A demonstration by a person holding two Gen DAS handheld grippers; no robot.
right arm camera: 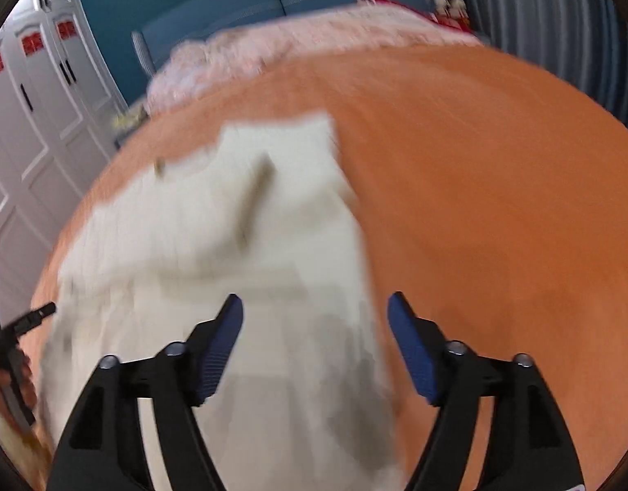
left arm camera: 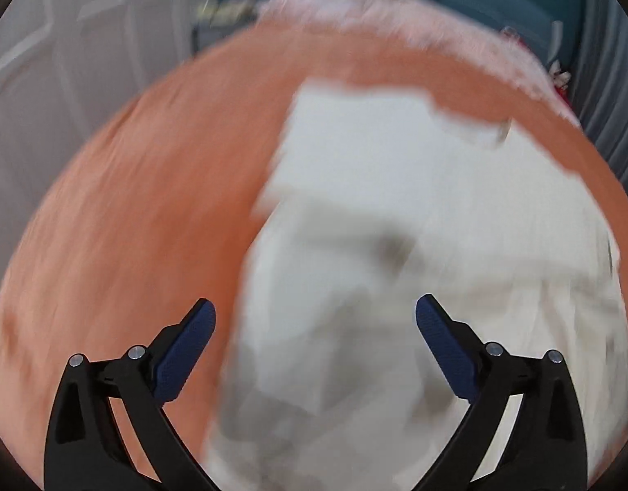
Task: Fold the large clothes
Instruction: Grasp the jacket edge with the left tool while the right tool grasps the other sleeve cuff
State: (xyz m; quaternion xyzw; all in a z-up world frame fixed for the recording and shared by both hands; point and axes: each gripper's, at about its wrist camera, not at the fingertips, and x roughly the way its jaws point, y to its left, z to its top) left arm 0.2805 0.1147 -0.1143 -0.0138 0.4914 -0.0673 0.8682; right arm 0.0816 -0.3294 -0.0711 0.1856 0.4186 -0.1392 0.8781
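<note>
Both views are motion-blurred, so fold detail is rough.

Left gripper (left arm camera: 316, 319): jaws spread wide, nothing between the pads, hanging above the near end of the white garment (left arm camera: 416, 221). It sits over the garment's left edge, where cloth meets the orange bedspread (left arm camera: 129, 212).

Garment: lying on the bedspread in overlapping layers, with one squared-off panel on top at the far end. Looks partly folded, at least one fold down. The near end is rumpled and the outline is uneven, so I'd say it isn't finished.

Right gripper (right arm camera: 315, 311): jaws also apart and empty, above the garment's (right arm camera: 248, 221) right edge; the right finger hangs over bare bedspread (right arm camera: 498, 204).

Judgement: both tongs are free of the cloth, between folds. Left to do: regrip the near end, fold again into a compact stack, flatten.

Pink blanket (right arm camera: 273, 49) at the far end of the bed, clear of the work.
</note>
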